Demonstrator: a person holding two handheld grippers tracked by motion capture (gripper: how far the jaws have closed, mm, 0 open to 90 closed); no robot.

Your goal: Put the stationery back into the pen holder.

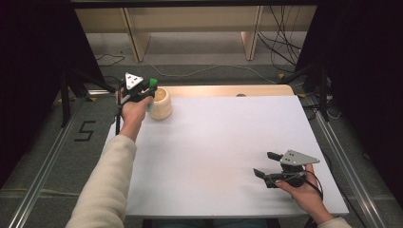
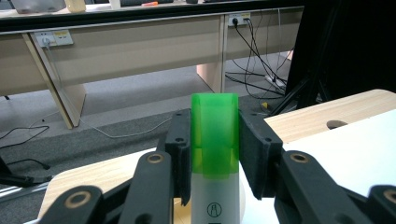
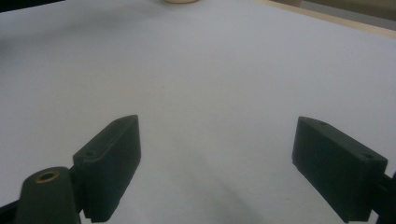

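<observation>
Left gripper (image 1: 151,88) at far left table corner, jaws clamped on green-capped white bottle (image 2: 215,140), just beside wooden cup (image 1: 161,104). Bottle grasped; placing likely remains. Right gripper (image 1: 267,164) idle, jaws wide, nothing between, over white table (image 1: 214,142).

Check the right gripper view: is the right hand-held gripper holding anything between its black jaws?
No. The right hand-held gripper has its jaws standing wide apart, with bare white table surface between them.

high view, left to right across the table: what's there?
left gripper clamped on a green-capped bottle → wooden cup → hole in the wooden table edge → right gripper, open over the white board.
</observation>
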